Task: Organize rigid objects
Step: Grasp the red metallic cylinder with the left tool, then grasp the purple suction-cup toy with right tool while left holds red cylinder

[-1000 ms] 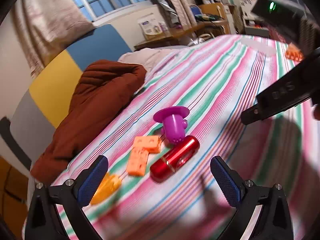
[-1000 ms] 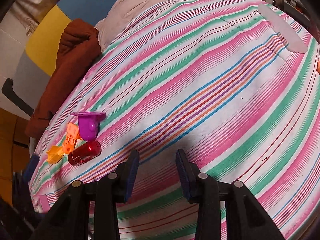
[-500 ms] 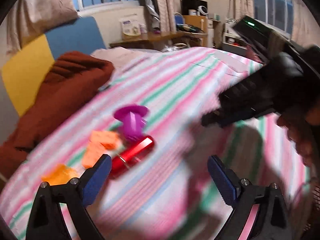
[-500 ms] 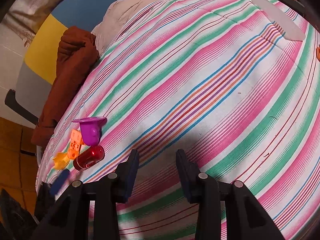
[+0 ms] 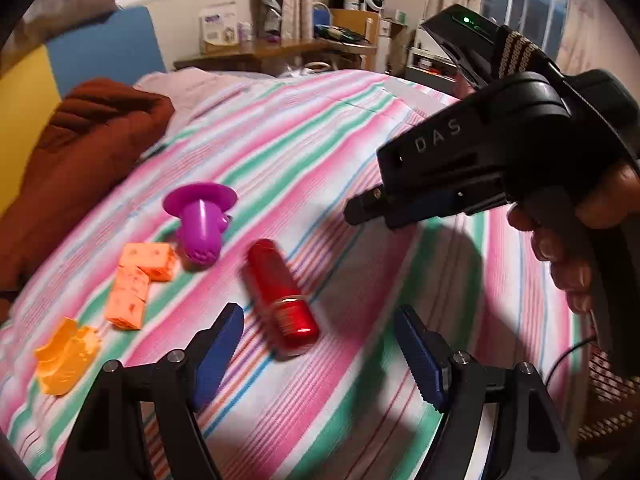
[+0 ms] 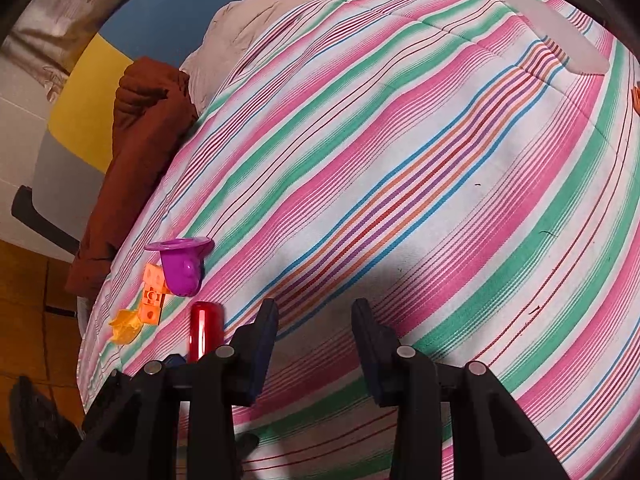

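A shiny red cylinder (image 5: pixel 282 294) lies on the striped bedspread (image 5: pixel 304 152), between and just ahead of my open left gripper (image 5: pixel 320 354). Behind it are a purple flanged cup (image 5: pixel 200 220) on its side, an orange L-shaped block (image 5: pixel 138 280) and a yellow-orange piece (image 5: pixel 66 354). The right gripper's body (image 5: pixel 472 164) hovers at the right of the left wrist view. In the right wrist view my right gripper (image 6: pixel 314 344) is open and empty above the bedspread (image 6: pixel 400 160); the red cylinder (image 6: pixel 204 330), purple cup (image 6: pixel 182 266), orange block (image 6: pixel 152 298) and yellow piece (image 6: pixel 126 326) lie to its left.
A brown quilted blanket (image 5: pixel 80 152) is heaped at the bed's left edge against a blue and yellow headboard (image 5: pixel 108 48). A desk with clutter (image 5: pixel 280 46) stands beyond the bed. A pale oblong patch (image 6: pixel 552 36) and an orange item (image 6: pixel 636 98) lie far right.
My left gripper has swung and come closer, so the red cylinder now lies between its fingers. The right gripper has shifted toward the toys; the cylinder is now close to its left finger.
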A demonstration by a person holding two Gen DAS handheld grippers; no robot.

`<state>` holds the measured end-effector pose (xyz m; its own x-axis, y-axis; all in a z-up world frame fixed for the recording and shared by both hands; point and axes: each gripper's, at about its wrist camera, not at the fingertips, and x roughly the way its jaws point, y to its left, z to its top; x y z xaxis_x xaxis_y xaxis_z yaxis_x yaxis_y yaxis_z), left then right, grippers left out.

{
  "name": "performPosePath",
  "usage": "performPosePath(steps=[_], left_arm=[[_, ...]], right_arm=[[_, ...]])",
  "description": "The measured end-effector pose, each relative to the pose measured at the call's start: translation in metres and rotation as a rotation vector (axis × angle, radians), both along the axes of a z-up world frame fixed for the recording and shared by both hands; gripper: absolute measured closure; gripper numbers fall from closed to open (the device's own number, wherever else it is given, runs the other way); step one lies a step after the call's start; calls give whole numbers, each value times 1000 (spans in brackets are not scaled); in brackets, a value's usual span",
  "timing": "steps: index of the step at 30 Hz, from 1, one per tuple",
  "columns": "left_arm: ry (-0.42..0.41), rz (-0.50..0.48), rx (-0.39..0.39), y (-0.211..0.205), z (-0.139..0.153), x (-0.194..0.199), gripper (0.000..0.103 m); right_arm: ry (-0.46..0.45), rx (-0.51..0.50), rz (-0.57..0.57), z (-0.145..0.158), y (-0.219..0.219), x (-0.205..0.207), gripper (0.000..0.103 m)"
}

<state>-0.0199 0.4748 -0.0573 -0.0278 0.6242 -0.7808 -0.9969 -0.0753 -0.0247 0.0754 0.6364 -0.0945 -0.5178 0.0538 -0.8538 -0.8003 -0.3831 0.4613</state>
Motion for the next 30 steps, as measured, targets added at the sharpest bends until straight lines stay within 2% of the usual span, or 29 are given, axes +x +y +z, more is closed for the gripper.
performPosePath(steps=[2, 5, 7, 9, 10, 11, 12, 14, 15, 23, 26, 30], left_arm=[[8, 77, 9, 6, 1, -4, 16], [-27, 174, 23, 16, 0, -7, 16], [-29, 195, 12, 26, -4, -2, 17], [19, 184, -11, 35, -10, 11, 31], [26, 172, -22, 38, -14, 15, 47], [32, 166, -37, 43, -20, 14, 56], [49, 167, -20, 42, -20, 18, 58], [48, 147, -13, 36, -18, 24, 73], [49, 145, -10, 35, -17, 24, 76], [51, 270, 13, -6, -17, 8, 77], [43, 347, 24, -37, -15, 0, 77], [36, 484, 52, -80, -15, -13, 77]], right_arm=[[0, 2, -1, 0, -1, -1, 65], [-6, 12, -17, 2, 1, 4, 65], [-18, 28, -44, 5, 4, 10, 65], [-35, 45, -71, 6, 8, 16, 65], [-36, 44, -82, 5, 10, 16, 65], [-31, 39, -86, 5, 11, 19, 65], [-30, 37, -87, 5, 11, 19, 65], [-40, 45, -80, 5, 11, 17, 65], [-46, 50, -75, 5, 11, 16, 65], [-53, 70, -58, 6, 8, 13, 65], [-43, 107, -11, 12, 2, 4, 65], [2, 213, 81, 31, -13, -10, 65]])
